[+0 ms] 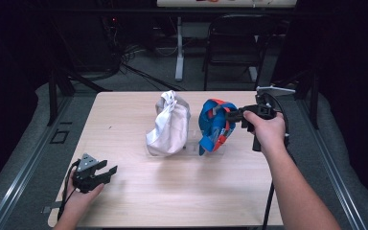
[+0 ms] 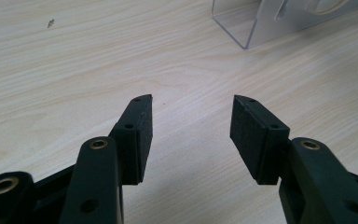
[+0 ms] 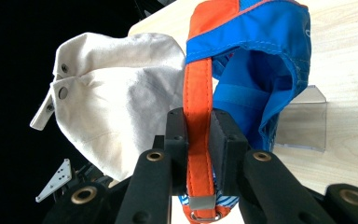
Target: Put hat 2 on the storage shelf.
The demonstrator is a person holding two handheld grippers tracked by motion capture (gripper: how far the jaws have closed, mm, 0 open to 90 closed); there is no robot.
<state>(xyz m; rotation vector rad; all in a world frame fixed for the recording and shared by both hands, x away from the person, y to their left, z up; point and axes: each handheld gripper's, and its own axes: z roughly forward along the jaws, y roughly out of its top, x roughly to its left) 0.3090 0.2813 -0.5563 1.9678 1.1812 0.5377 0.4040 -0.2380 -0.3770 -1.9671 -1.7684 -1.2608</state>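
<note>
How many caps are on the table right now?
2. The white cap sits on the clear stand at the table's middle; the blue and orange cap is just right of it, its orange strap clamped in the right gripper.

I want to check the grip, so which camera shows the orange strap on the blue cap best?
The right gripper view: the orange fabric strap runs up close between the right gripper jaws, pinched. The high view shows it small on the blue fabric cap. The left gripper view looks at the wooden table.
</note>
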